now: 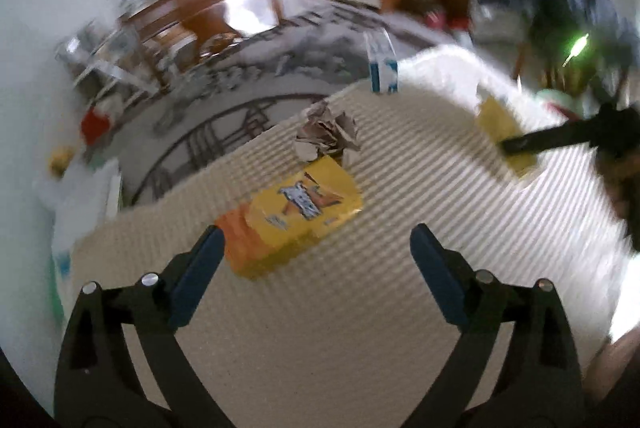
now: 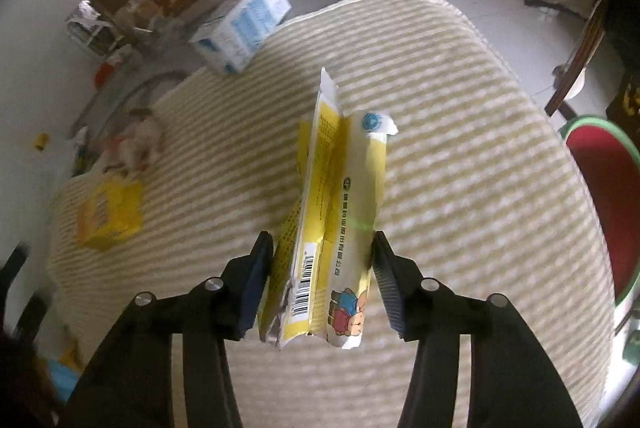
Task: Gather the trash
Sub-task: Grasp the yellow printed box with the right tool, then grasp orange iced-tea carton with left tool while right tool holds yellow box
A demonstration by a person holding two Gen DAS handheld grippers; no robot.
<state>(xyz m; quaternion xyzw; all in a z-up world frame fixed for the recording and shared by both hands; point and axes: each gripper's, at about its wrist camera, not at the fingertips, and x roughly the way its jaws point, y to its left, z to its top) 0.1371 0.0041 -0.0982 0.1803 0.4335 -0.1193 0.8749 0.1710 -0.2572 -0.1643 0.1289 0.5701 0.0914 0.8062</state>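
My right gripper [image 2: 323, 240] is shut on a flattened yellow carton [image 2: 340, 188] and holds it up over the striped tablecloth [image 2: 460, 100]. In the left wrist view this carton [image 1: 496, 124] shows blurred at the right, with a black finger [image 1: 532, 142] across it. My left gripper [image 1: 316, 234] stands open just above the cloth, nothing between its blue pads [image 1: 200, 268]. A yellow-orange snack box [image 1: 296, 216] lies right in front of its tips. Behind that sits a crumpled paper ball [image 1: 328, 136].
A blue-and-white carton [image 2: 244, 28] lies at the table's far edge. A red bin with a green rim [image 2: 604, 188] stands on the floor to the right of the table. A chair [image 2: 580, 48] is behind it. Clutter and wooden furniture line the far wall.
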